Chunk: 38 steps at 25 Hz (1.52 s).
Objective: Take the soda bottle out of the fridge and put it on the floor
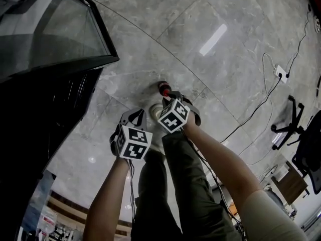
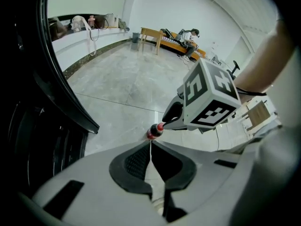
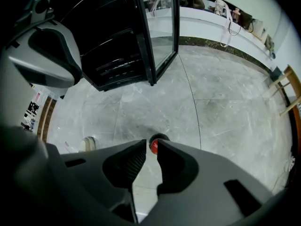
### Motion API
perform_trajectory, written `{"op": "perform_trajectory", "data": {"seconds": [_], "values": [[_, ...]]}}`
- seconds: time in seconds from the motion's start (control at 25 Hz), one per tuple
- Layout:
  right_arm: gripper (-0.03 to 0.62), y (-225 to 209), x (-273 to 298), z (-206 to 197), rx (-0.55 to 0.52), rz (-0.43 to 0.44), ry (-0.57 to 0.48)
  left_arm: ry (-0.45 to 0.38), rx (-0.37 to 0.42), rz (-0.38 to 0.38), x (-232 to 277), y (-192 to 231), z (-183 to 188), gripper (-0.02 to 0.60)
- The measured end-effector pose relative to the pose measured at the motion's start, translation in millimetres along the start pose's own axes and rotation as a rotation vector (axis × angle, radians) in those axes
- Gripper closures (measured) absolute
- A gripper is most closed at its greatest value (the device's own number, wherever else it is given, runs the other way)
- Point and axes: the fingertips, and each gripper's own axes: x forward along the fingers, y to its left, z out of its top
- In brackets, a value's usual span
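Nearest up, my right gripper [image 3: 151, 146] fills the bottom of its own view. Its jaws are drawn to a narrow gap, tips either side of the red cap of the soda bottle [image 1: 163, 88], and the pads look pressed on the cap. So I hold it by the very top, nothing lower. Bottle is out of the fridge, standing upright on the floor [image 1: 215, 29], dark body under the cap, just ahead of my feet. Gripper points steeply down onto it. Its marker cube [image 2: 209, 98] shows big in the left gripper view, just above the cap. White shoe [image 3: 87, 143] sits on the tiles near the bottle, to its left in the right gripper view. My left gripper [image 2: 150, 147] hangs just beside the right one, apart from the bottle, jaws together with only a hairline slit, nothing in them. Dark green trousers [image 1: 170, 185] run below both forearms in the head view. Fridge [image 3: 108, 41] is black, well apart from the bottle, glass door [image 3: 162, 27] swung open, shelves inside too dark to read. Floor is grey marble-look tile with thin joints. Farther off: white power strip [image 1: 281, 73] with a black cable, office chair base [image 1: 293, 119], wooden table [image 2: 150, 34] by the far wall, and a seated person [image 2: 189, 36] beyond it.
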Motion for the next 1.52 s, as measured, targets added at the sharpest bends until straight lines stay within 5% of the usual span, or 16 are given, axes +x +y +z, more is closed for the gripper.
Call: {"op": "perform_trajectory", "data": {"seconds": [0.36, 0.8, 1.52], "values": [[0.569, 16.4, -93.7, 21.1, 0.032, 0.061, -0.019, -0.040, 0.038, 0.033, -81.1, -3.5, 25.5, 0.571], [0.591, 40.3, -255.3, 90.4, 0.040, 0.036, -0.210, -0.167, -0.024, 0.081, -210.8, -18.0, 63.5, 0.571], [0.597, 150.7, -566.8, 199.2, -0.034, 0.054, -0.567, -0.486, -0.087, 0.248, -515.6, -40.1, 119.4, 0.571]]}}
